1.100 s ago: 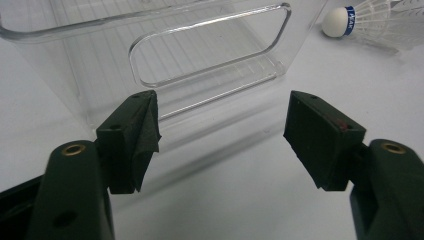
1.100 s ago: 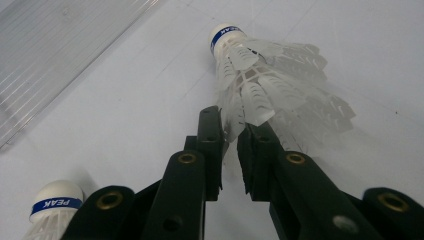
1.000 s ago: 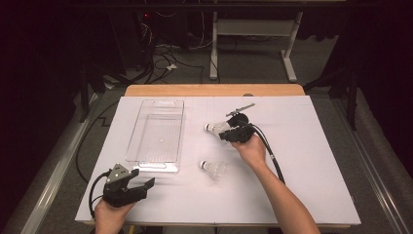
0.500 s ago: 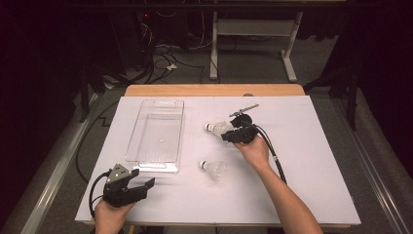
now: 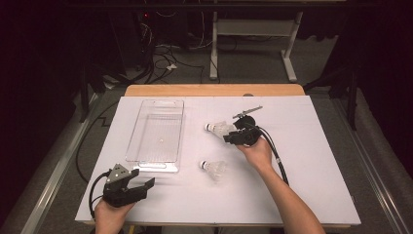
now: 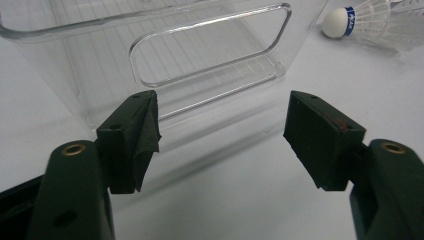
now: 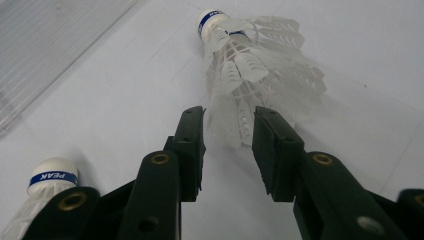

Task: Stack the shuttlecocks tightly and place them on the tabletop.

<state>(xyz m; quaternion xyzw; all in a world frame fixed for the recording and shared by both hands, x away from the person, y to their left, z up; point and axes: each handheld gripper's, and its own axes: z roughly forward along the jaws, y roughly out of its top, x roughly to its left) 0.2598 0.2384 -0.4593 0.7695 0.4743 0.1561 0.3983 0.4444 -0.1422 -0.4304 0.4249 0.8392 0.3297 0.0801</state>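
At the near edge of the white-covered table (image 5: 311,195), the left gripper (image 5: 146,185), a black two-jaw tool with a grey three-cornered plate on top, rests in the person's left hand (image 5: 109,217). Its jaws stand wide apart with nothing between them, and in the left gripper view they face the near end wall of the clear rectangular plastic bin (image 6: 210,55), which has an oblong handle cut-out.

Just beyond it, that bin (image 5: 158,129) lies lengthwise on the table's left half. Through its ribbed transparent floor the white table surface shows, and nothing can be seen inside.

To the right of the bin's near end lies a white feathered shuttlecock with a blue-banded cork tip (image 5: 213,167), on its side, tip toward the bin, well apart from both grippers. It shows at the lower left of the right gripper view (image 7: 47,180).

Farther back, a second white feathered shuttlecock (image 5: 218,128) lies on its side on the table, tip toward the bin. The right gripper (image 5: 230,136), held in the right hand (image 5: 255,151), points at its skirt. Its jaws have just been opening; the skirt's edge (image 7: 240,75) sits in the gap between them, and the pads do not press on it.

Behind the gripper, a thin dark metal tool (image 5: 247,112) lies toward the far edge.
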